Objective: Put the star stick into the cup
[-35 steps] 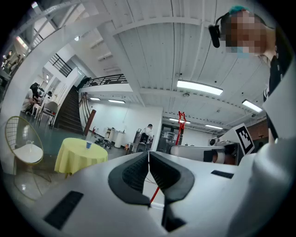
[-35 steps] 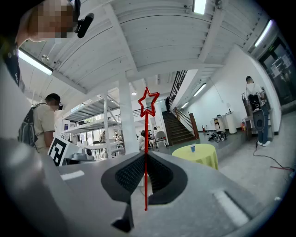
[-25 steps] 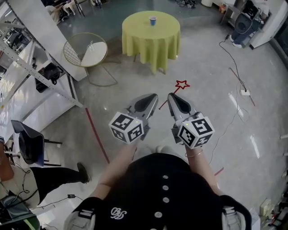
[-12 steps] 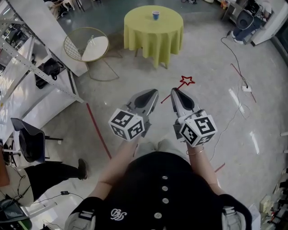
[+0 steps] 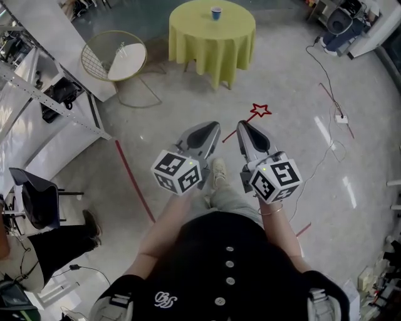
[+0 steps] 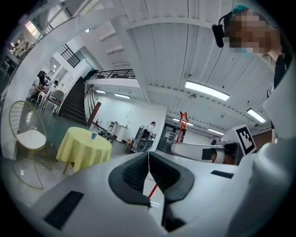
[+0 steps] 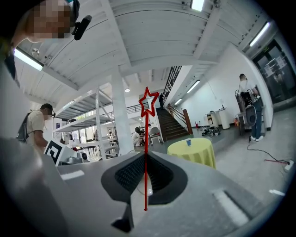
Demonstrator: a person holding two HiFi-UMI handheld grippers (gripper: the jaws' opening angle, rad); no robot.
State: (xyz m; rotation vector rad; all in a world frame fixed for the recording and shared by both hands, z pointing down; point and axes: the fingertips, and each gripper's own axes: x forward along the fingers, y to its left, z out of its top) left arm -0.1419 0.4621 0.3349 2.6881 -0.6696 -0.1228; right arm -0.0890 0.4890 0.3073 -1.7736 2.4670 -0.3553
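Note:
The star stick [image 5: 259, 111] is a thin red rod with an outlined red star at its top. My right gripper [image 5: 242, 126] is shut on its rod, and the star [image 7: 148, 102] stands up above the pads. My left gripper [image 5: 212, 128] is beside it on the left, shut with nothing in it. In the left gripper view the star stick [image 6: 183, 118] rises past the right gripper [image 6: 199, 149]. The small blue cup [image 5: 216, 12] stands on a round table with a yellow cloth [image 5: 213, 37], far ahead of both grippers. The right gripper view also shows the cup [image 7: 188, 142].
A wire chair with a white seat [image 5: 116, 59] stands left of the table. White shelving [image 5: 37, 100] lines the left side. A red tape line [image 5: 135, 182] crosses the floor. Cables and a power strip [image 5: 340, 118] lie at right. A black chair [image 5: 37, 200] is at the lower left.
The table and cup have shifted up in the head view as the person walks. A shoe now shows between the grippers. Both grippers keep their hold and spacing.

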